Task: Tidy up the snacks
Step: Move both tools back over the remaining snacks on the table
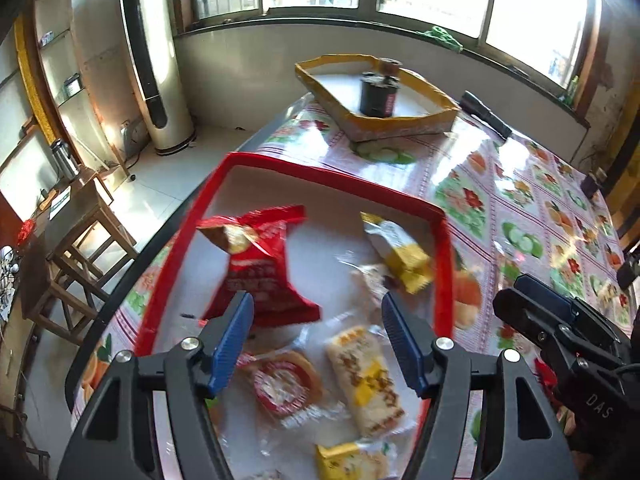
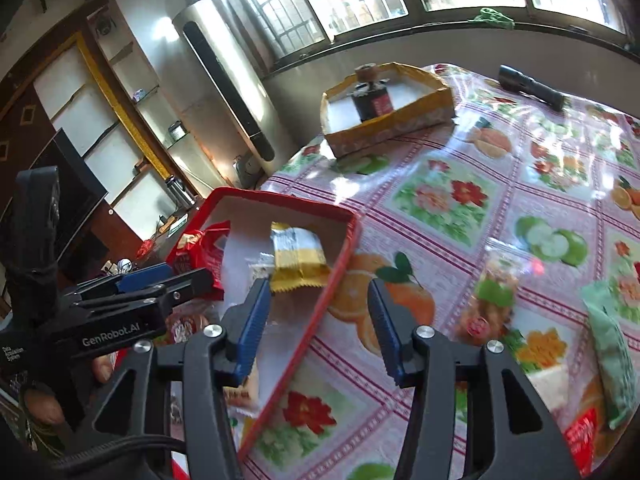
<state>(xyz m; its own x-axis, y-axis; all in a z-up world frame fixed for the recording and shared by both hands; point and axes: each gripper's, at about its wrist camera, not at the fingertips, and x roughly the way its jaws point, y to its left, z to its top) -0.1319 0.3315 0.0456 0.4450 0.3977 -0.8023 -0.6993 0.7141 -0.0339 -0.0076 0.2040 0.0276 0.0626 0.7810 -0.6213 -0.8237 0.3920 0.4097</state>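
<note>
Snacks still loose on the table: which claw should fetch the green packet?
Right. The right claw hangs open over the floral tablecloth near the green snack packet; the left claw sits over the red tray.

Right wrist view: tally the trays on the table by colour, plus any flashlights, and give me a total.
Red tray: 1
Yellow tray: 1
Black flashlight: 1
Total: 3
</note>
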